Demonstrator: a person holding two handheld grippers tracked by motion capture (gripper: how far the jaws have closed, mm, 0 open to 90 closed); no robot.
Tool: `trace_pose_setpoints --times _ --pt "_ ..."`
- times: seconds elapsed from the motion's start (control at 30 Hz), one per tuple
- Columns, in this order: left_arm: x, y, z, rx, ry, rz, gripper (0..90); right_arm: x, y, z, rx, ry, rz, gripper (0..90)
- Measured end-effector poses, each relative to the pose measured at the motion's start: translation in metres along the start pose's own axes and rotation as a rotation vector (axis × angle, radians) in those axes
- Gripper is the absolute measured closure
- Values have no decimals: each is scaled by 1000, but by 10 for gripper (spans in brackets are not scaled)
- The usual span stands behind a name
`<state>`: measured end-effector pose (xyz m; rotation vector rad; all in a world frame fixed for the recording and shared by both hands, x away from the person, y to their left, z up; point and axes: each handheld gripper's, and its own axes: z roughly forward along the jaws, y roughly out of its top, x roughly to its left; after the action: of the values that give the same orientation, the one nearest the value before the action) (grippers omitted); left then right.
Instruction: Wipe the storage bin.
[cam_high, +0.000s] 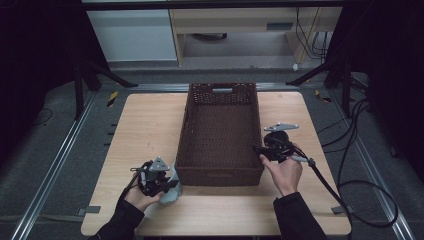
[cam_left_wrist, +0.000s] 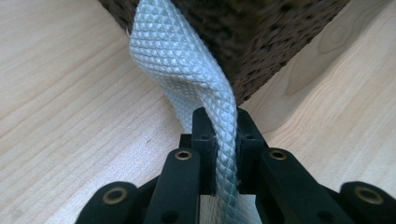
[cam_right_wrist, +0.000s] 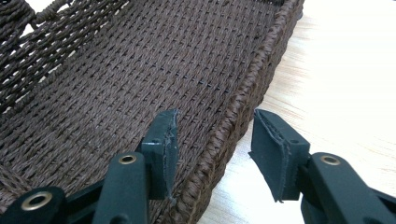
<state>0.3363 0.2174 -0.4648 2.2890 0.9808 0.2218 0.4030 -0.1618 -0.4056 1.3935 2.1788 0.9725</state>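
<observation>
A dark brown woven basket (cam_high: 186, 125) stands lengthwise in the middle of the wooden table (cam_high: 145, 120). My left gripper (cam_high: 170, 186) sits by the basket's near left corner, shut on a pale quilted cloth (cam_high: 172, 194). In the left gripper view the cloth (cam_left_wrist: 187, 60) runs up from between the jaws of the left gripper (cam_left_wrist: 226, 135) and leans against the basket's corner (cam_left_wrist: 261, 32). My right gripper (cam_high: 257, 149) is at the basket's right wall. In the right gripper view it (cam_right_wrist: 215, 135) stands open astride the rim (cam_right_wrist: 261, 70), one finger (cam_right_wrist: 163, 144) inside and the other outside, neither pad touching it.
The basket's floor (cam_right_wrist: 140, 60) is bare weave. A black cable (cam_high: 350, 190) trails from the right gripper over the table's right edge. Dark frame legs (cam_high: 80, 90) and floor rails flank the table. Bare wood lies on both sides of the basket.
</observation>
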Motion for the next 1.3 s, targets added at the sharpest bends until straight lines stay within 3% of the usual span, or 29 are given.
trace_pose_setpoints --times 0.13,0.33,0.57,0.73,0.87,1.0,1.3 --pt "3 -3 9 22 4 2 812 -1 0 -2 -12 8 -4 509" --pt "12 -3 -7 -13 38 -28 812 -2 0 -5 -12 1 -10 504" --pt "39 -5 -31 -53 148 -99 812 -2 -1 -5 -15 8 -10 502" --pt "65 -16 -43 -31 260 -161 811 -1 -1 -3 -9 8 -12 500" --pt "84 -26 -48 -19 302 -224 810 -2 -1 -3 -5 6 -13 499" --pt "95 -33 -48 -5 320 -265 806 -1 -2 -1 3 10 -18 499" --pt "107 -45 -38 37 343 -306 752 -2 -1 -2 -1 9 -18 498"
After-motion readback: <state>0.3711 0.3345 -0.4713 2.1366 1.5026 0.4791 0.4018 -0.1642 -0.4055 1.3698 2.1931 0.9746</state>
